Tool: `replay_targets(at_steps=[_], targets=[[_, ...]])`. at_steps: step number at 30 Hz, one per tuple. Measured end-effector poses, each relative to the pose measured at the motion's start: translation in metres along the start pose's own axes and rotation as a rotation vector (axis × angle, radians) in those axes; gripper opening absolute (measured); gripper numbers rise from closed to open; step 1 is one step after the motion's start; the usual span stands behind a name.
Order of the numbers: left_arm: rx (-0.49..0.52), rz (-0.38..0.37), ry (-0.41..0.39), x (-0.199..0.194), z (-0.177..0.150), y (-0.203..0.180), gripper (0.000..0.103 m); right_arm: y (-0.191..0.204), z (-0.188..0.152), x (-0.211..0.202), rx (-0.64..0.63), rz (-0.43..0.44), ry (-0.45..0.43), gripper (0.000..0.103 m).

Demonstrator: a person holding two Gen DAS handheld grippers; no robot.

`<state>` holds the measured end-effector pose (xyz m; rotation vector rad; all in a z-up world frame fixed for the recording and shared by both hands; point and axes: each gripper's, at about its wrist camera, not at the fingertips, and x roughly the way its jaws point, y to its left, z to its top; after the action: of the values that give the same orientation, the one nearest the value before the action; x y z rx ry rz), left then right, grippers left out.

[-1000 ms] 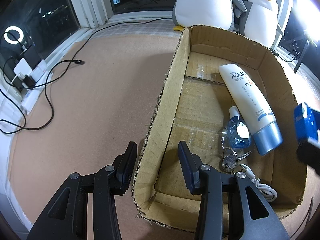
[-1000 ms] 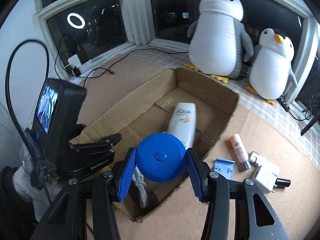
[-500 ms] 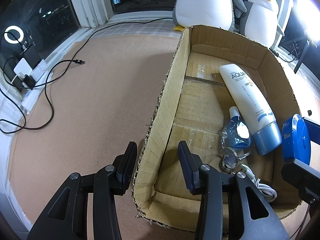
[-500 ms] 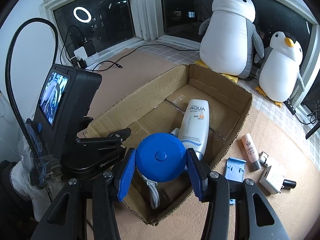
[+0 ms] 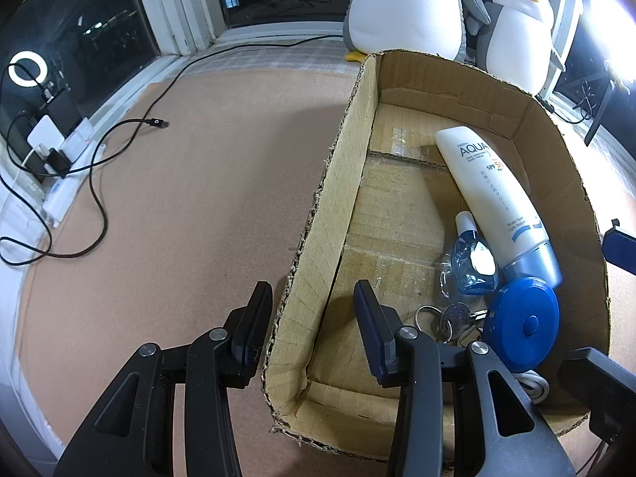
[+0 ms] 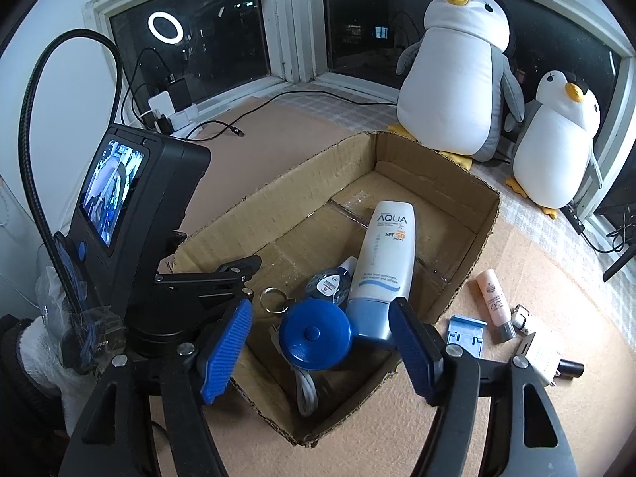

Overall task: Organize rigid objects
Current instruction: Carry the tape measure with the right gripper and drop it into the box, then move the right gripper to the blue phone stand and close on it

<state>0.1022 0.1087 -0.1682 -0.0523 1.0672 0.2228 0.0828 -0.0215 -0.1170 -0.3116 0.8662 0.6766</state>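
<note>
Between the spread, empty fingers of the right gripper (image 6: 320, 351) the blue round tape measure (image 6: 315, 336) lies inside the cardboard box (image 6: 483, 224) against the sunscreen tube (image 6: 385, 266), while the left gripper (image 5: 314, 328), parted, straddles the box's near wall.

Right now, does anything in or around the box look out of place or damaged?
Nothing spilled. The blue disc lies propped on the keys and white cable, not flat. The cardboard box has ragged, torn rims. The pink tube, blue clip and white charger sit outside it.
</note>
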Motion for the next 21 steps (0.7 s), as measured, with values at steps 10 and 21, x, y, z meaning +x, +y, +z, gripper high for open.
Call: replay_targets(at_steps=[10, 21], targets=[[0.0, -0.001, 0.0, 0.0, -0.001, 0.001, 0.042, -0.03, -0.015, -0.021, 0.101, -0.014, -0.032, 0.068], [0.001, 0.0, -0.001, 0.0, 0.0, 0.001, 0.042, -0.098, -0.056, -0.047, 0.266, -0.105, -0.027, 0.068]])
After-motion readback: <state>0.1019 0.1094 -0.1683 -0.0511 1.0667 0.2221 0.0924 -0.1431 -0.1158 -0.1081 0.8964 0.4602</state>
